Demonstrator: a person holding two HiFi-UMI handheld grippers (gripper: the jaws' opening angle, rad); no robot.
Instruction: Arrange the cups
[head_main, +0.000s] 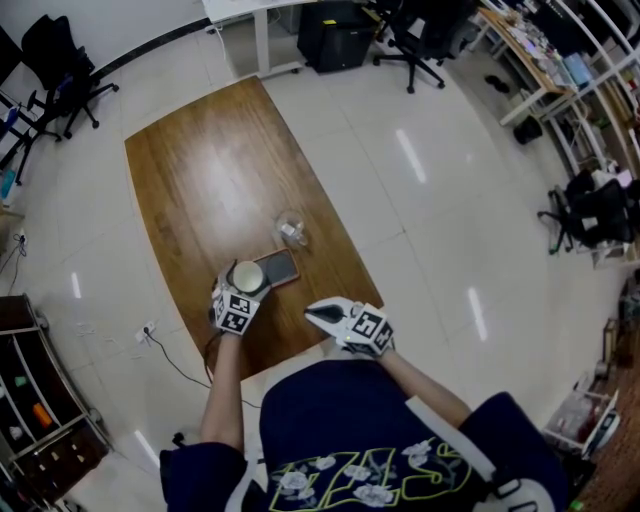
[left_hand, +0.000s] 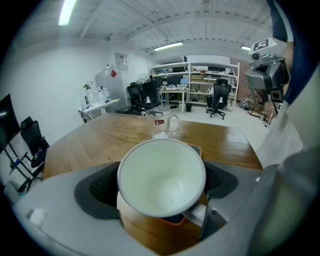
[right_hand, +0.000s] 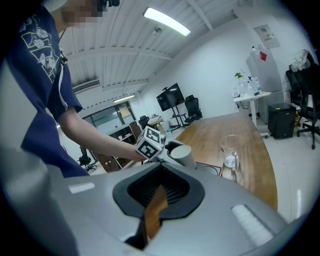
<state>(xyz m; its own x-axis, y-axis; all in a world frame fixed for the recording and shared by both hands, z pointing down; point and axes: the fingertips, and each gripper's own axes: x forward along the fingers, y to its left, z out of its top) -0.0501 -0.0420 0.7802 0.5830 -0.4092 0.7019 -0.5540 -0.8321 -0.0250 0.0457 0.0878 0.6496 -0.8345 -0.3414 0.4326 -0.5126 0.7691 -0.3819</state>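
Bright open office with a pale tiled floor, desks and swivel chairs around a long wooden counter (head_main: 215, 170). At the counter's near end a person in a dark blue shirt holds a gripper in each hand. The left gripper (head_main: 238, 288) has its jaws spread wide and grasping a white cup (left_hand: 161, 177) by its sides, tilted so the empty inside faces back along the gripper. The cup sits above a dark tray (head_main: 280, 267) with an orange rim; whether it touches the tray is unclear. A clear glass cup (head_main: 291, 229) with a handle stands just beyond the tray, nearer the counter's right edge. The right gripper (head_main: 320, 313) hovers at the near edge, jaws clenched on nothing. The glazed cup, held tilted, could slip in the jaws. If it lands on the tray's rim it could tip, and a push forward could knock the glass cup.
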